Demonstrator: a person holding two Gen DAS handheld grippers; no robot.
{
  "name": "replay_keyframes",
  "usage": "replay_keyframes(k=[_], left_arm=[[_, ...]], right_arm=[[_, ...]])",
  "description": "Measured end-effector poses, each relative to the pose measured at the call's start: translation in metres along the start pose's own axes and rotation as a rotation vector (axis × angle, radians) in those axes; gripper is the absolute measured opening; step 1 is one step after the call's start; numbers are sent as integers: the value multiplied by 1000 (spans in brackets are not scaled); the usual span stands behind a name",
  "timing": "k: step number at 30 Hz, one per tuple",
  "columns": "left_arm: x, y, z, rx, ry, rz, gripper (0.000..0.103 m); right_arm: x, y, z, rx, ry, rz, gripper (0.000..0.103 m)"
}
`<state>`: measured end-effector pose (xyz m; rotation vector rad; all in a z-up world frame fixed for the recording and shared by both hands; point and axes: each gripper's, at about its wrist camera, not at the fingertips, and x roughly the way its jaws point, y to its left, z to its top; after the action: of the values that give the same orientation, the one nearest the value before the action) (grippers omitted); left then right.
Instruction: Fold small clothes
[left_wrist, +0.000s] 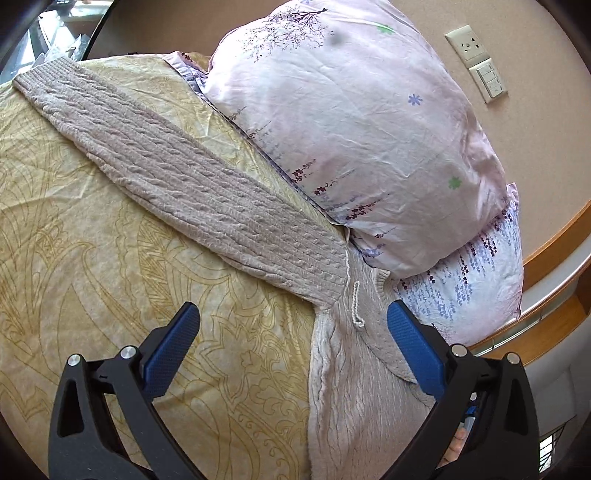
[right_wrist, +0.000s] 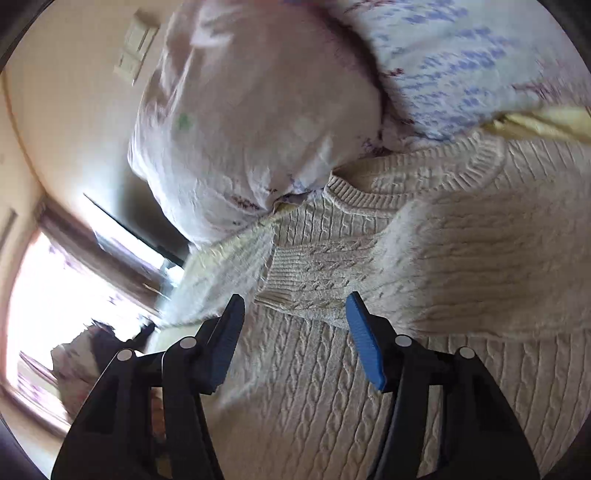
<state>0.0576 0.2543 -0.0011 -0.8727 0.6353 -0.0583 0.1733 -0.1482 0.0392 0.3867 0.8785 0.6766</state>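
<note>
Left gripper (left_wrist: 293, 325) angled downward over the bed, jaws spread wide, nothing between the blue pads (left_wrist: 415, 350). It hangs above the shoulder of one cable-knit sweater (left_wrist: 354, 369), which lies flat on the yellow patterned bedspread (left_wrist: 74, 240). One sleeve (left_wrist: 177, 170) stretches out straight across the bedspread, away from the body, toward the far edge.

Right gripper (right_wrist: 295, 325) also tilted down, view rolled and blurred. Jaws partly apart, empty, above the sweater's front just below the ribbed neckline (right_wrist: 369, 199). A second sleeve (right_wrist: 332, 280) lies folded across the chest.

Two floral pillows at the head of the bed: pink one (left_wrist: 351, 122) stacked on a pale blue one (left_wrist: 472, 280), the sweater's collar just beside them. One wall socket (left_wrist: 467, 44), one switch plate (left_wrist: 491, 81) above.
</note>
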Motion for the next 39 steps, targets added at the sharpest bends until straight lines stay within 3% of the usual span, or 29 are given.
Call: replay_keyframes(k=[3,6,10,12,13,14,19,23,24,25,26,27,28,31,35,39], left_arm=[[-3,-11,-5,55,-10,20,101],[-7,-17,-5,110,-23,58,101],[-12,-12,1,136,-21,82,101],[-12,-8,4,151,-12,98,101],[-12,-6,6,159,-8,96,101],[-13,-4,7,167,-6,101,101],[-13,10,15,132,-25,90,101],[-12,23,21,47,-44,46,101],[-11,25,22,30,-46,33,101],[-10,26,22,18,-47,20,101],[-8,27,23,7,-46,9,101],[-6,27,23,0,-42,3,101],[-4,28,24,-9,-36,-3,101],[3,31,27,-54,-33,-9,99],[9,37,34,-119,-48,23,85],[14,40,36,-190,-26,36,80]], right_arm=[[49,52,-4,-263,68,-129,49],[89,73,-11,-351,152,-156,46],[128,89,-18,-482,186,-286,45],[137,91,-23,-514,187,-335,33],[139,94,-23,-540,172,-363,15],[140,95,-21,-540,161,-375,8],[128,91,0,-369,75,-273,8],[136,97,-5,-382,112,-266,8],[136,94,-5,-362,134,-256,10],[134,87,-5,-311,156,-220,17],[127,80,-3,-245,173,-171,40],[118,72,-1,-181,179,-127,54],[105,65,0,-130,169,-77,75],[62,54,-1,-85,104,16,79],[18,31,-10,-31,52,106,80],[-14,2,-17,4,-47,131,85]])
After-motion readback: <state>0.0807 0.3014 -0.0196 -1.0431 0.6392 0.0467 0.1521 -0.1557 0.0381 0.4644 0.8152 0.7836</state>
